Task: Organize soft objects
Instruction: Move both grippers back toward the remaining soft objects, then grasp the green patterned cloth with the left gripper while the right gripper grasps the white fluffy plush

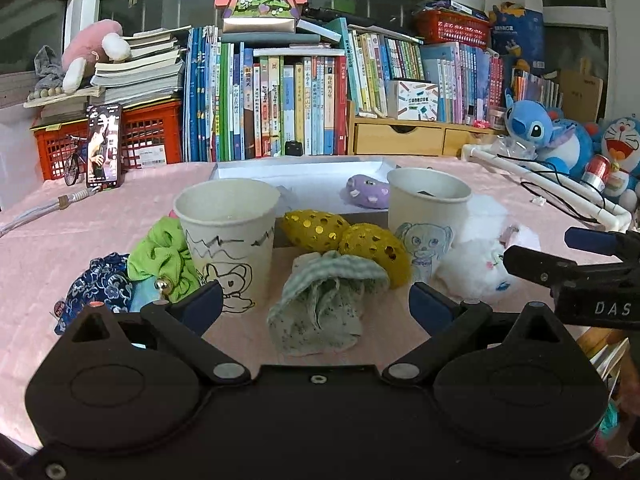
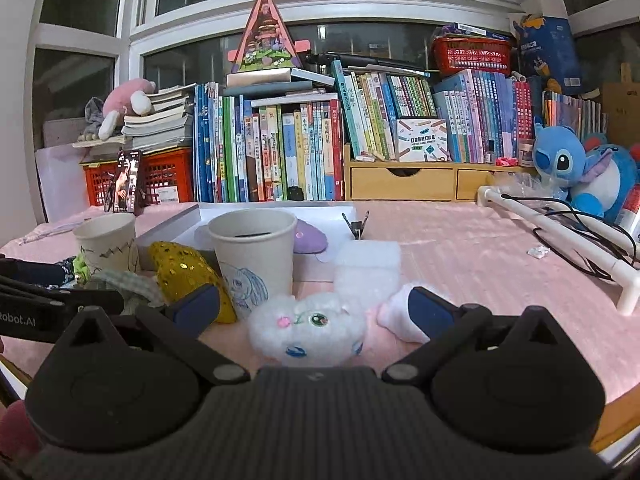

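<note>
My left gripper (image 1: 316, 306) is open, with a pale green cloth pouch (image 1: 324, 304) lying between its fingers on the pink table. Behind it lie a yellow sequin piece (image 1: 348, 240), a green scrunchie (image 1: 166, 258) and a blue patterned scrunchie (image 1: 98, 286). Two drawn-on paper cups stand there, one left (image 1: 228, 236) and one right (image 1: 426, 216). My right gripper (image 2: 316, 308) is open around a white fluffy plush (image 2: 308, 326); it also shows in the left wrist view (image 1: 480, 256). A purple plush (image 2: 308, 238) lies in a white tray (image 2: 240, 214).
Rows of books (image 1: 280, 100), red crates (image 1: 148, 136) and wooden drawers (image 1: 400, 138) line the back. A phone (image 1: 103, 146) stands at left. Blue plush toys (image 2: 568, 168), a white tube frame (image 2: 560, 236) with black cable and a binder clip (image 2: 356, 226) sit at right.
</note>
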A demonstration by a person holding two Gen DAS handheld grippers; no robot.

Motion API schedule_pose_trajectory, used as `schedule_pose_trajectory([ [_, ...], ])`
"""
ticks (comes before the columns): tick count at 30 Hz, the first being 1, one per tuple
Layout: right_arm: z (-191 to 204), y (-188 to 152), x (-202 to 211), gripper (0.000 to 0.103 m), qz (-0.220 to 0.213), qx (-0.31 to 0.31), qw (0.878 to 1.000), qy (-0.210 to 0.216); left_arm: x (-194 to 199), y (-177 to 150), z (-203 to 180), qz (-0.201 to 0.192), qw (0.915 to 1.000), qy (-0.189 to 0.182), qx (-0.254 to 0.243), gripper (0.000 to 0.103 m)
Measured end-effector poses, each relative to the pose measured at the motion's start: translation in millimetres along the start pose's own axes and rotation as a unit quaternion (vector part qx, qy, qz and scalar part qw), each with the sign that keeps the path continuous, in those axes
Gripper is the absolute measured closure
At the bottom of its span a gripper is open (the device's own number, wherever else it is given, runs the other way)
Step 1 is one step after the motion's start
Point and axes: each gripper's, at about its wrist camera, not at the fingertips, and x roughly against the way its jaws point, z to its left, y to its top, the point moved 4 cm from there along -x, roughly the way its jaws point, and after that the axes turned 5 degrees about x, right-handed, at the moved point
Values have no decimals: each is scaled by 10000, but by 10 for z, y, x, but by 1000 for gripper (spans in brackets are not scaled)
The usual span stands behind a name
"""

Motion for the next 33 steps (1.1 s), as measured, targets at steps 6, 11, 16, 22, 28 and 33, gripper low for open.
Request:
schedule_pose_trajectory([
  [6,21,-61,-64,0,99,105,9999,33,-81,-14,6,-72,9999,112,94,4],
  [11,71,-112,-141,2,180,279,9994,66,-223,-54,12,46,9995,131,294,5],
  [16,145,-157,-203,4,257,485,9985,54,-327,-71,16,83,9991,148,392,7],
  [22,144,-174,-306,8,397,488,9980,46,-443,-93,-14,192,9985,76,503,15],
  [28,130,-194,-395,12,496,471,9977,23,-539,-122,9,348,9972,13,659,31],
  [33,115,-204,-450,19,570,367,9976,129,-562,-147,5,431,9969,9,661,60],
])
